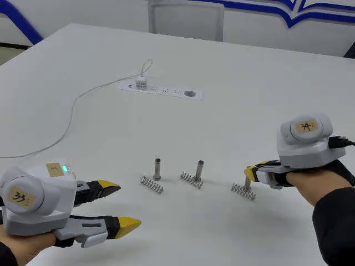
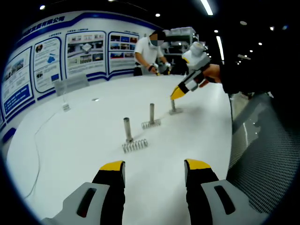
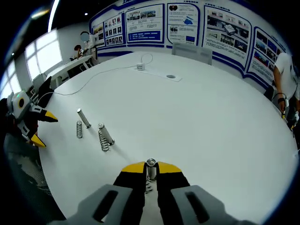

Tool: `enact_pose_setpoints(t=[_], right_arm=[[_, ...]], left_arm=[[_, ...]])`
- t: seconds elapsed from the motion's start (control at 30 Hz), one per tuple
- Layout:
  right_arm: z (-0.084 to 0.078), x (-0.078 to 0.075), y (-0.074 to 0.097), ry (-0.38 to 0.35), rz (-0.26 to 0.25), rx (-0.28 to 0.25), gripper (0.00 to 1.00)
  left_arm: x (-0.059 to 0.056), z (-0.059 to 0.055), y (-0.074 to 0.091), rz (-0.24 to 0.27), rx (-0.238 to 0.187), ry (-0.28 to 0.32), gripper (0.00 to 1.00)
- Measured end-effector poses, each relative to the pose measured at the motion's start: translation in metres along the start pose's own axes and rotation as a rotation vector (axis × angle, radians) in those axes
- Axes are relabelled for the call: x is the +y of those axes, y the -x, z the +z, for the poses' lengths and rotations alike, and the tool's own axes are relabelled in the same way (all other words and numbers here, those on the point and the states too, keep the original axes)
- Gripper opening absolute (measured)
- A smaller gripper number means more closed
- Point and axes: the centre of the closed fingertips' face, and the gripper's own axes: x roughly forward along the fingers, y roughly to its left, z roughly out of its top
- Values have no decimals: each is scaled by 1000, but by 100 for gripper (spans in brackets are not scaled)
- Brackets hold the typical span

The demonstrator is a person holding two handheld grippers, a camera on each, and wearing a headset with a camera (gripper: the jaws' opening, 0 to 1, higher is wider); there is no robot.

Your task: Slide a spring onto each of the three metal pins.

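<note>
Metal pins (image 1: 157, 168) stand upright, springs (image 1: 151, 184) lying flat; right gripper (image 3: 151, 175) fingers pinch the rightmost pin (image 3: 151, 164), left gripper (image 2: 154, 165) gapes empty.

A wide white desk (image 1: 249, 83) fills the head view. In the upper middle of the frame a white power strip (image 1: 166, 90) lies flat, with a small white plug (image 1: 141, 83) seated near its left end. A thin white cable (image 1: 77, 102) loops from the plug and trails off toward the left edge. In the lower middle, three metal pins stand upright in a row: the left pin (image 1: 157, 168), the middle pin (image 1: 199, 169) and the right pin (image 1: 247, 183). A coil lies flat at the foot of each: the left spring (image 1: 151, 184), the middle spring (image 1: 191, 179) and the right spring (image 1: 243, 191).
</note>
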Motion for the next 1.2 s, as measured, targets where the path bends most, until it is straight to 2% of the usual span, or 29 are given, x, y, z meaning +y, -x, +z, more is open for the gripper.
enact_pose_setpoints(t=[0.73, 0.87, 1.03, 1.2], right_arm=[[-8, 1, 6, 42, -1, -5, 12], [-18, 1, 9, 51, 6, 13, 14], [-37, 4, 6, 86, 45, 61, 15], [-43, 8, 2, 130, 75, 82, 15]], left_arm=[[0, 0, 0, -3, -1, 2, 52], [-1, -1, 0, -7, 0, 1, 52], [-3, -2, -1, -16, 6, -3, 52], [-4, -4, -1, -22, 15, -2, 52]])
